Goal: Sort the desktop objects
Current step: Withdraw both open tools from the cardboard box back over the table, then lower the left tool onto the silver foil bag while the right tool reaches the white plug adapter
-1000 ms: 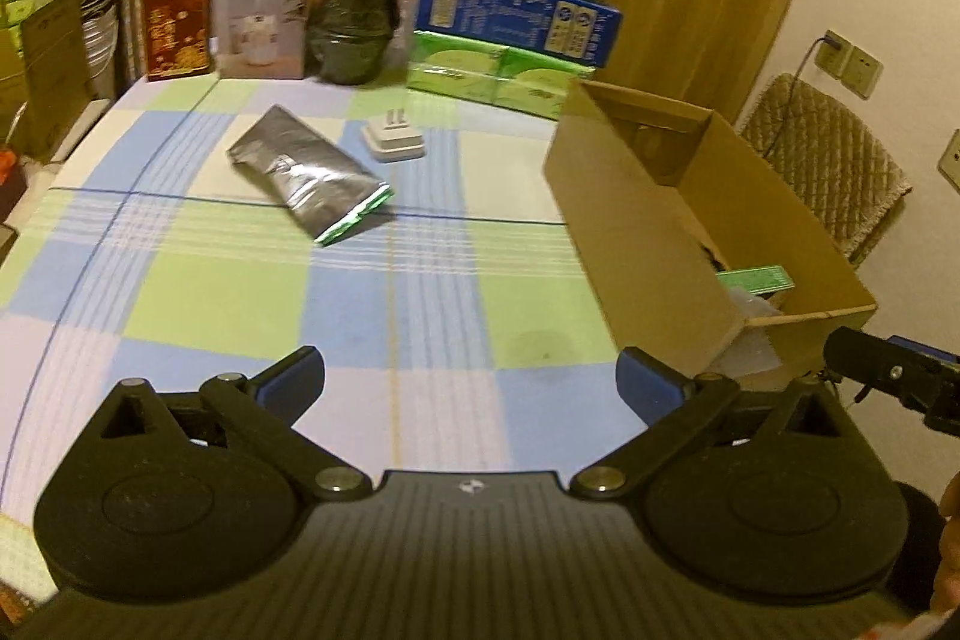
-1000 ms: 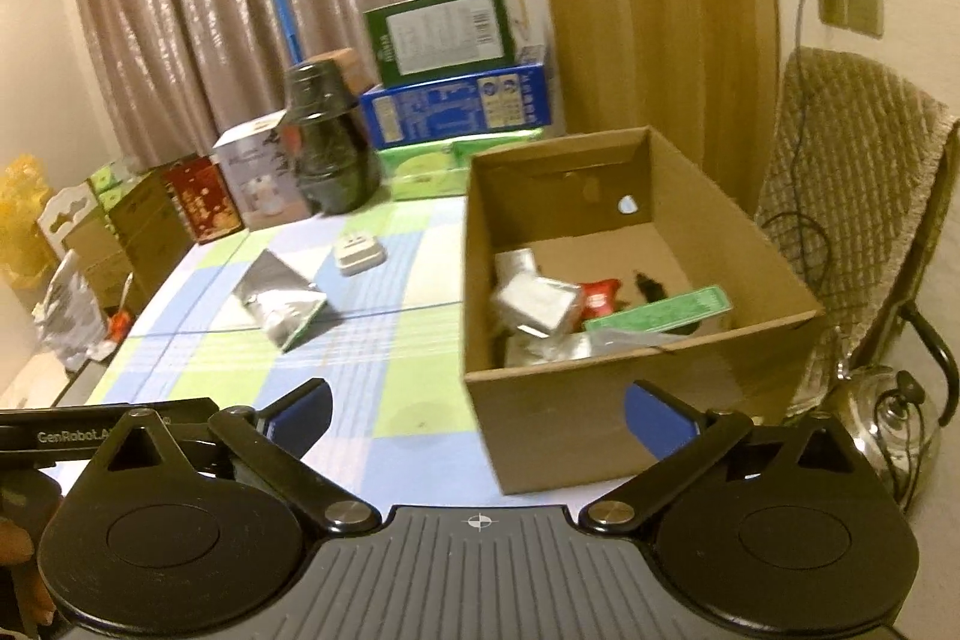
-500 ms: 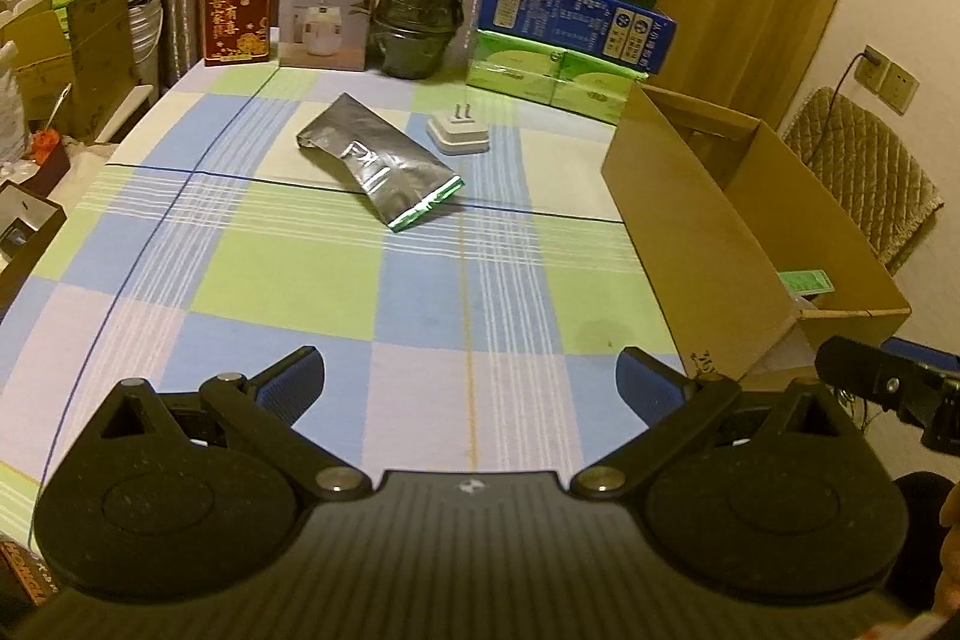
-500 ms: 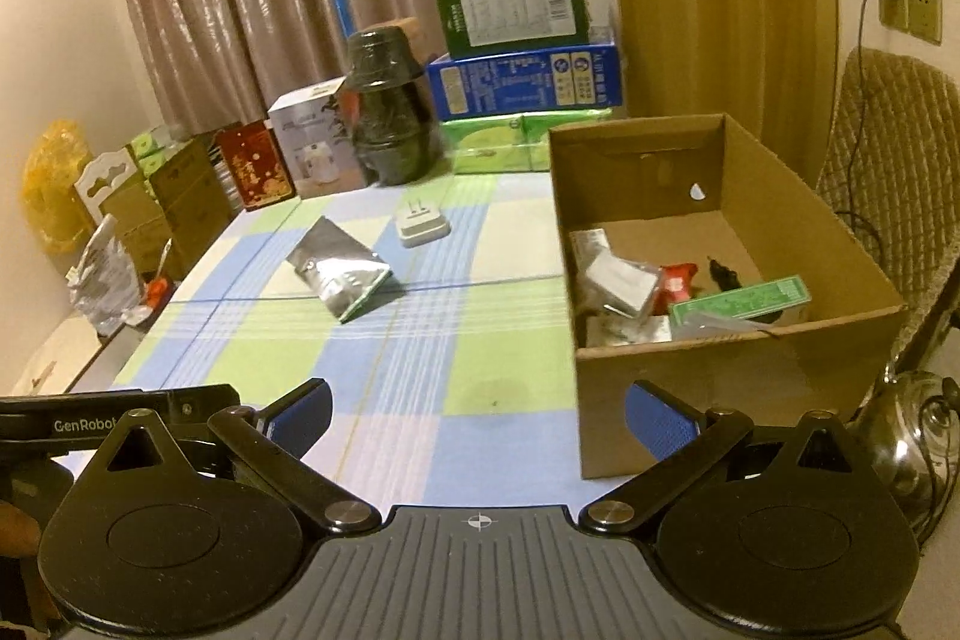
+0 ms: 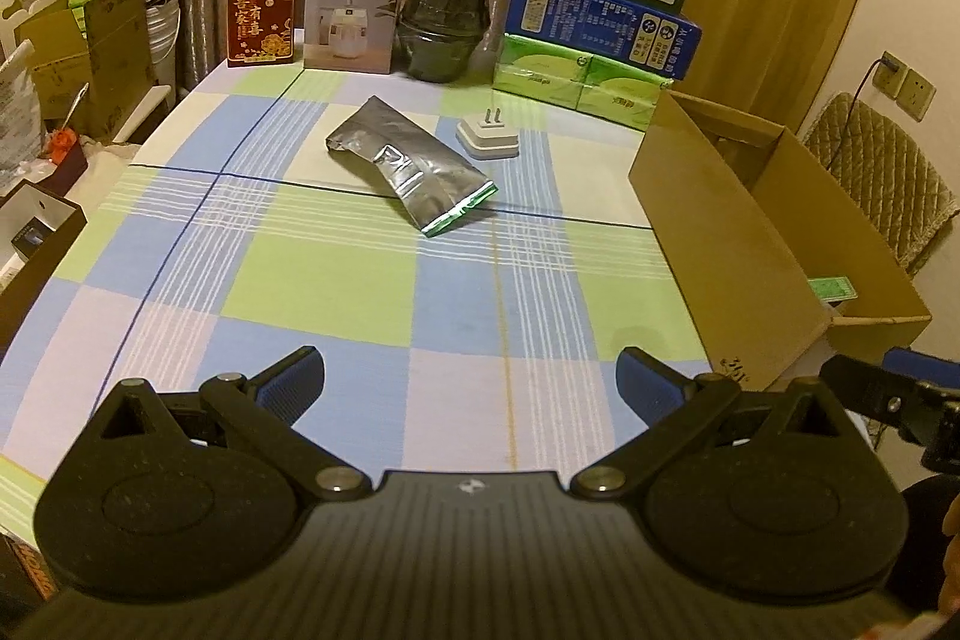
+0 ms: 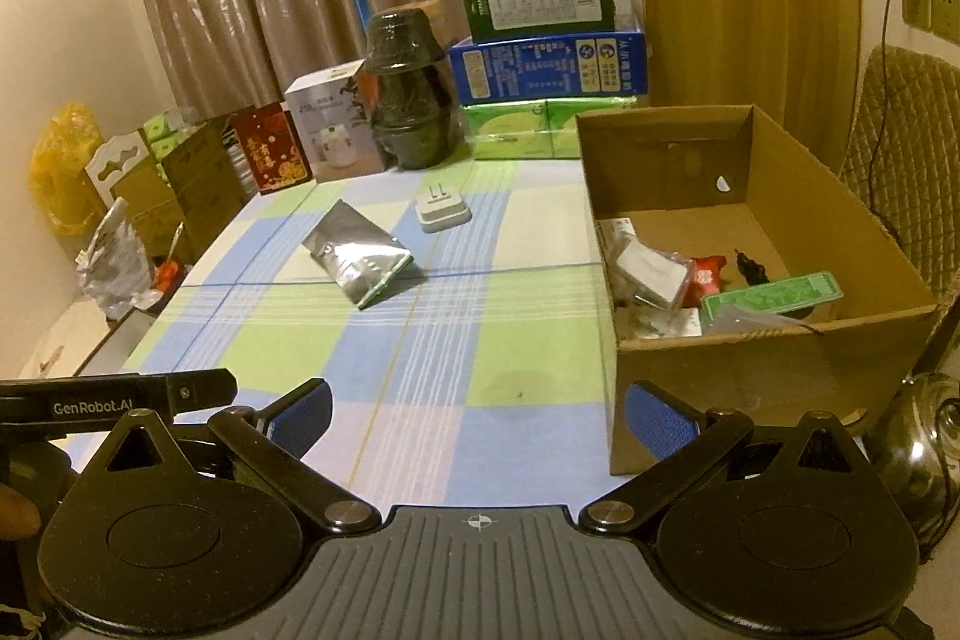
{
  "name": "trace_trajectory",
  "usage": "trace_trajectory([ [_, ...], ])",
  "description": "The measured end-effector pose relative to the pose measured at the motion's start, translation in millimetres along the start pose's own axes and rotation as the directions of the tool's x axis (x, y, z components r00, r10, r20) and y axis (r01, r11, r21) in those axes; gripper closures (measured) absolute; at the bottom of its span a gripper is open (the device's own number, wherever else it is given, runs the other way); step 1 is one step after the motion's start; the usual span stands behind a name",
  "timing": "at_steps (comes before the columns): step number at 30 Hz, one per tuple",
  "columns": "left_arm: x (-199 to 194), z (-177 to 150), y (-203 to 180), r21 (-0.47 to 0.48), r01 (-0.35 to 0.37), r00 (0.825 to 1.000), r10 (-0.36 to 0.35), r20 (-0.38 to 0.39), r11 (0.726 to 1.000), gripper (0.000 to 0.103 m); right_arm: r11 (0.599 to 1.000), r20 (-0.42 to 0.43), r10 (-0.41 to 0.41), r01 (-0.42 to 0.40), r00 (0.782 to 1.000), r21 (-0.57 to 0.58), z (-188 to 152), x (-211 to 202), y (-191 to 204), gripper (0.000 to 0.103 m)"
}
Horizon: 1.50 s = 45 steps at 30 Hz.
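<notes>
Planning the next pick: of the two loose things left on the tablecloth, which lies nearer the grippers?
The silver foil pouch; the white plug adapter lies beyond it, closer to the stacked boxes.

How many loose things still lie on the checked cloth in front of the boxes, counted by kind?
Silver foil pouch: 1
White plug adapter: 1
Total: 2

Both wrist cameras sit low above table [image 5: 336, 292] near edge, facing far edge; left view further left; both share cardboard box [image 6: 774, 364].
</notes>
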<state>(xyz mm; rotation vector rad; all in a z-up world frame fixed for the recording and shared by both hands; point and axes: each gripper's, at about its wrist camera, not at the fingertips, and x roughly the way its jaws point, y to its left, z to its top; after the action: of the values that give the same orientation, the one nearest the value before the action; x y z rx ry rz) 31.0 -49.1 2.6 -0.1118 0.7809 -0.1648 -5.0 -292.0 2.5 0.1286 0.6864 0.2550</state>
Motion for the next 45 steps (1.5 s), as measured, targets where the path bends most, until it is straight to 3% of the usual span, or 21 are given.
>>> trace_trajectory([
  [16,23.6,36.1,38.0,0.056,-0.074,0.997,0.073,0.024,0.996,0.001,0.993,-0.026,0.060,-0.063,0.998,-0.103,20.1,51.0,28.1,0.002],
  [29,97.2,85.9,64.1,0.054,-0.083,0.997,0.082,0.014,0.995,0.001,0.982,-0.029,0.066,-0.070,0.997,-0.176,54.0,138.2,26.7,0.003],
  [31,110.9,91.0,66.0,0.053,-0.084,0.996,0.084,0.011,0.995,0.001,0.979,-0.035,0.066,-0.072,0.997,-0.191,55.4,151.1,26.1,0.006],
  [38,158.7,105.4,73.6,0.029,-0.084,0.996,0.084,0.001,0.996,0.001,0.981,-0.069,0.052,-0.064,0.996,-0.183,59.0,197.6,23.2,0.035],
  [45,197.2,113.3,75.4,-0.005,-0.063,0.998,0.062,-0.026,0.998,0.001,0.980,-0.066,0.037,-0.049,0.997,-0.193,64.8,237.6,25.6,0.037],
])
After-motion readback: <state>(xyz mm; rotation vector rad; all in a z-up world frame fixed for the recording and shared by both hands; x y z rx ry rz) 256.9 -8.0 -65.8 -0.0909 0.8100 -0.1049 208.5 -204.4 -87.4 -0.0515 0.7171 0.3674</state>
